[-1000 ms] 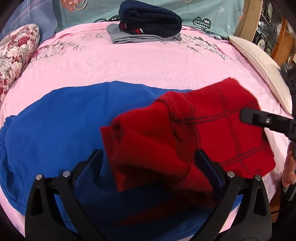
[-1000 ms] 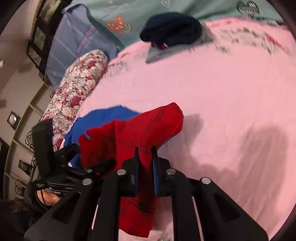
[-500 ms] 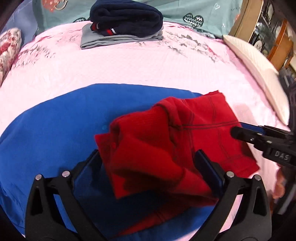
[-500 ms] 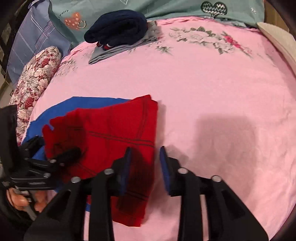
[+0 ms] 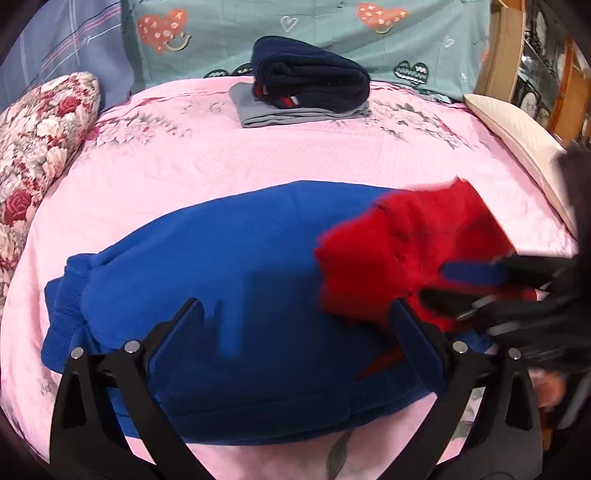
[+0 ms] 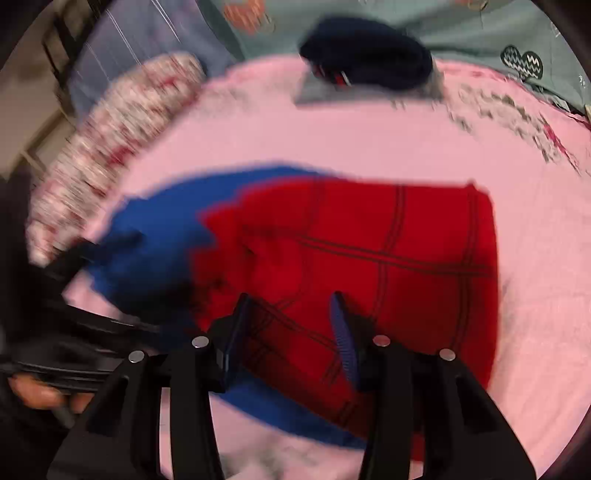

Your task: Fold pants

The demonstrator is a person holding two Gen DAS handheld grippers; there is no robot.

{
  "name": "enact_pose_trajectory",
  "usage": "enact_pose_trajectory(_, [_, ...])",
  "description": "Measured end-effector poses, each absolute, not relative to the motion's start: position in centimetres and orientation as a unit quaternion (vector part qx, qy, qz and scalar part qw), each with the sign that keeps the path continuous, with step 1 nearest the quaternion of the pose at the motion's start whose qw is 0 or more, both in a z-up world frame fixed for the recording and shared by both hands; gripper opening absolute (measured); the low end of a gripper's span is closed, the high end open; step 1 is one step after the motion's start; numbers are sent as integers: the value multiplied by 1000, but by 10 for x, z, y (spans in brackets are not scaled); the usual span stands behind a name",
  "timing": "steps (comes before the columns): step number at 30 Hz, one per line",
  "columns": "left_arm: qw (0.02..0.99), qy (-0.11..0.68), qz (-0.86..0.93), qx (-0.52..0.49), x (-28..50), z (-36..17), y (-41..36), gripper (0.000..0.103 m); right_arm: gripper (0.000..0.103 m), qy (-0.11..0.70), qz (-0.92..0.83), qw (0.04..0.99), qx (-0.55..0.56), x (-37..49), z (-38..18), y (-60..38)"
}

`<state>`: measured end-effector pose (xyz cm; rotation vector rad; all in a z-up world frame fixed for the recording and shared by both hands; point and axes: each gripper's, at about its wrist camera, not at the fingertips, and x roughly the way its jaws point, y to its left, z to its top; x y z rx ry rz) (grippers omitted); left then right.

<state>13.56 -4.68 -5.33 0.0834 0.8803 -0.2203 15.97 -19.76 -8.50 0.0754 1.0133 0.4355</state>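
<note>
The pants are blue (image 5: 229, 258) with a red upper part (image 5: 417, 243) crossed by dark lines; they lie folded on the pink bed sheet (image 5: 207, 158). In the right wrist view the red part (image 6: 406, 258) lies flat over the blue (image 6: 155, 236). My left gripper (image 5: 295, 325) is open and empty above the blue fabric. My right gripper (image 6: 288, 317) is open over the red fabric, holding nothing; it also shows at the right of the left wrist view (image 5: 476, 284).
A folded navy garment (image 5: 310, 77) on a grey one (image 5: 291, 114) lies at the back of the bed. A floral pillow (image 5: 40, 147) is at the left, a cream pillow (image 5: 524, 147) at the right, and teal heart-print bedding (image 5: 332, 33) behind.
My right gripper has opened and let go of the red fabric, which now lies flat. My left gripper has shifted left, off the red part and over the blue.
</note>
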Motion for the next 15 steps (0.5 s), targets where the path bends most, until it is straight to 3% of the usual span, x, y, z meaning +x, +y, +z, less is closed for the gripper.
enact_pose_trajectory(7, [909,404,-96,39,125,-40,-25,101,44,466,167,868,48,152,-73,-224])
enact_pose_trajectory(13, [906,418,-64,20,112,-50,17,101,49,394,243,885,54,133,-34,-199])
enact_pose_trajectory(15, [906,421,-52,11,107,-52,34,101,49,418,242,875,38,141,-47,-192])
